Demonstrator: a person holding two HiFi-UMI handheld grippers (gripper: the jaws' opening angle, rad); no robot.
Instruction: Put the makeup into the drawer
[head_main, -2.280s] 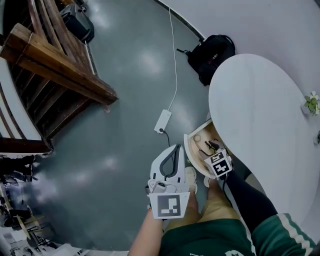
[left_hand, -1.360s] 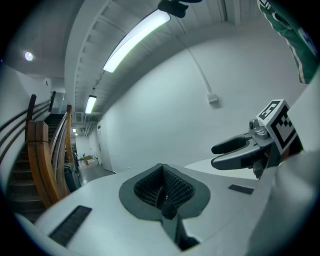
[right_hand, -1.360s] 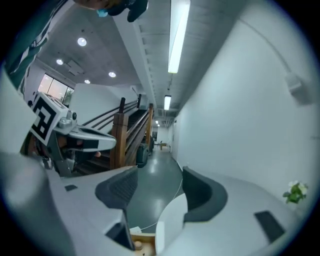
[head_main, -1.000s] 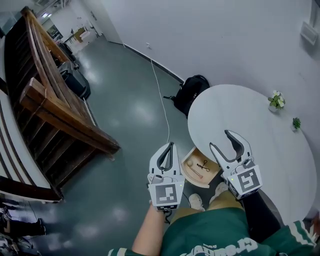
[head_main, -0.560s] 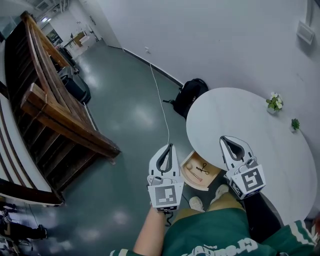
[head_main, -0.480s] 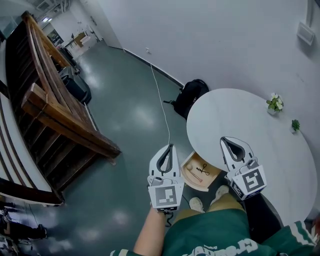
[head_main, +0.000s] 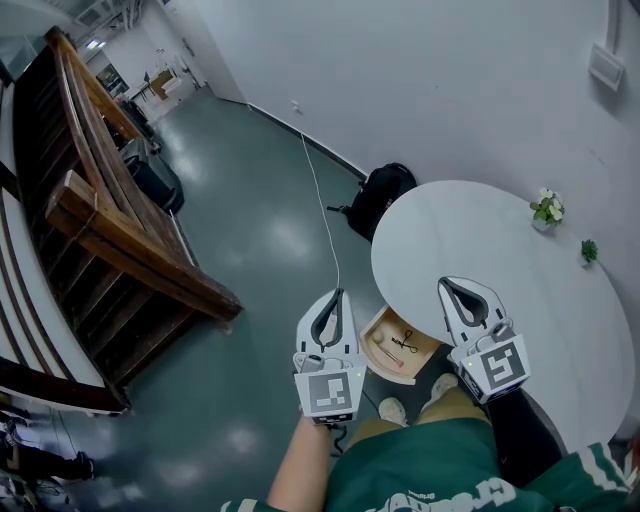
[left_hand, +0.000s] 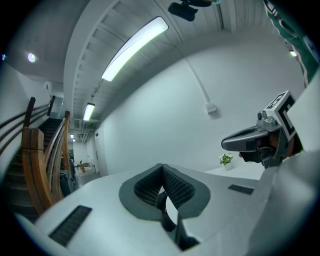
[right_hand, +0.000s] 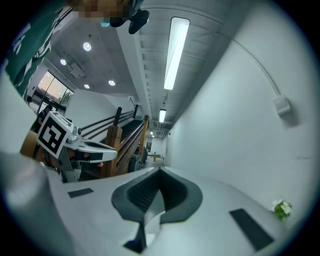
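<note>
Wooden drawer (head_main: 377, 350) open beneath smooth, round white table (head_main: 500, 255).

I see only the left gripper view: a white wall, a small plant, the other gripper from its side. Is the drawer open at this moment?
Observer: Yes. The head view shows the wooden drawer pulled out from under the round white table.
Operator: Is something already inside it?
Observer: A small dark tool with loop handles lies on its floor; it is too small to identify.
Operator: Does the right gripper carry anything?
Observer: No. In its own view the right gripper has its jaws together with nothing between them.
</note>
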